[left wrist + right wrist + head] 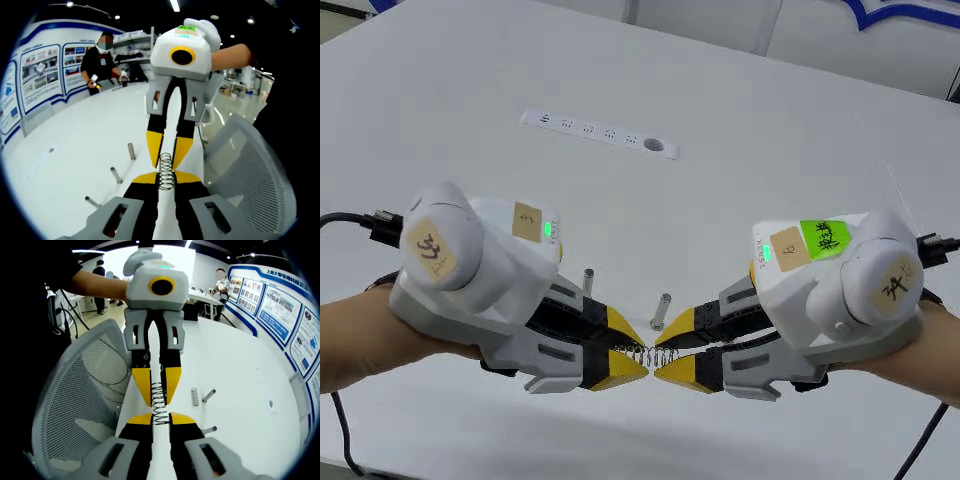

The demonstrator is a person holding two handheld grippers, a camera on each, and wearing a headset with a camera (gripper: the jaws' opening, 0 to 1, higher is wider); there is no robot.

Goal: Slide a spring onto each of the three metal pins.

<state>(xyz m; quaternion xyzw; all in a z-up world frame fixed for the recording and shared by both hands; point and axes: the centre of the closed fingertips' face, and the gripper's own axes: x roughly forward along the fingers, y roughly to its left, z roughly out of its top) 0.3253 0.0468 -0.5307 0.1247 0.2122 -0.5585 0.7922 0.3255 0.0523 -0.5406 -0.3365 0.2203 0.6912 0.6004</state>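
A small steel spring (650, 353) is stretched between the two grippers, which face each other tip to tip just above the white table (740, 190). My left gripper (642, 357) is shut on one end and my right gripper (660, 357) on the other. In the left gripper view the spring (166, 172) runs from my own yellow tips up into the right gripper (166, 164). Three metal pins (131, 151) (116, 175) (92, 202) lie bare on the table. Two of the pins (588, 282) (660, 312) lie just beyond the tips. A second spring (195, 396) lies loose beside a pin (208, 395).
A white power strip (598, 132) lies farther back on the table. A grey mesh chair (85, 390) stands right at the table's near edge. People stand at the far end of the room (102, 60).
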